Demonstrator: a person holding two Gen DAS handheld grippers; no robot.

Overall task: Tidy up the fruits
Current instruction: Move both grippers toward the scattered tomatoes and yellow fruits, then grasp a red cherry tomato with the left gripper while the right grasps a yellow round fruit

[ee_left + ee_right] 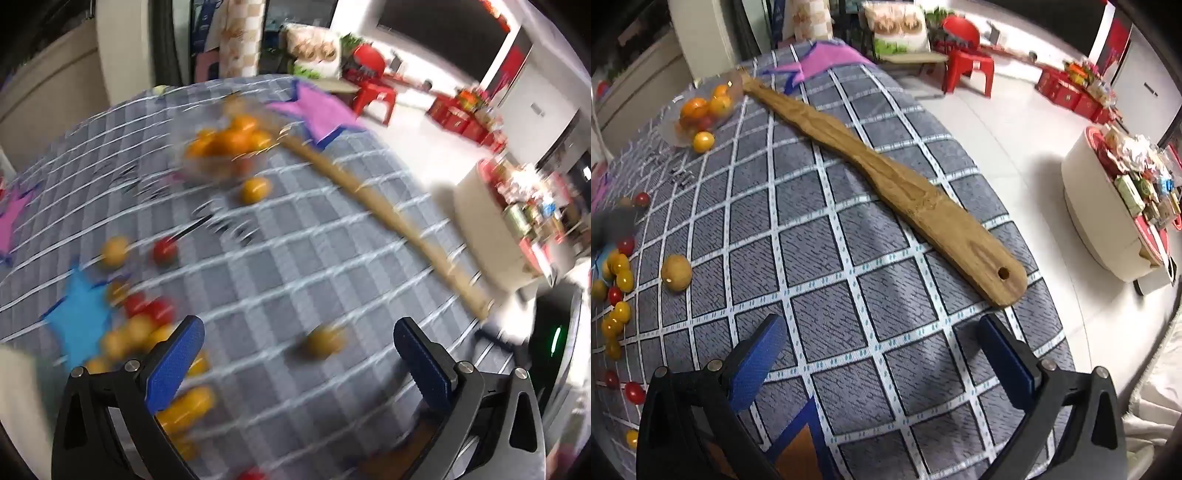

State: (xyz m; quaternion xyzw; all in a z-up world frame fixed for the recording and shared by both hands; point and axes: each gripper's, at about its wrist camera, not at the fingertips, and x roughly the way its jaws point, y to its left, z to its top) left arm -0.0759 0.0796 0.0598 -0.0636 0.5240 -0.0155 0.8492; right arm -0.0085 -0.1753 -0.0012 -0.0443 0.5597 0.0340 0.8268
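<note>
Both grippers are hanging above the quilted grey surface (871, 236) with nothing between their pads. The left gripper (298, 350) is standing with its jaws spread wide, and the right gripper (882, 343) is likewise wide open and empty.

The fruit is lying scattered. A clear bowl (701, 107) at the far left is holding several orange fruits, with one yellow fruit (703, 141) just beside its near rim. A heap of small yellow and red tomatoes (617, 295) is sitting at the near left, and a single brownish round fruit (676, 273) is lying apart from it. In the left wrist view, which is smeared with motion blur, that same kind of lone fruit (324, 340) is showing just ahead of the open jaws. A long wooden paddle (886, 184) is running diagonally across the right side, clear of the fruit.

The step in hand appears to be picking up the lone fruit for the bowl. Doing it well probably means letting the left gripper settle first, centring the fruit between the pads, coming down until they straddle its widest part, then closing gently, since a round fruit is likely to roll off on the soft cloth.
</note>
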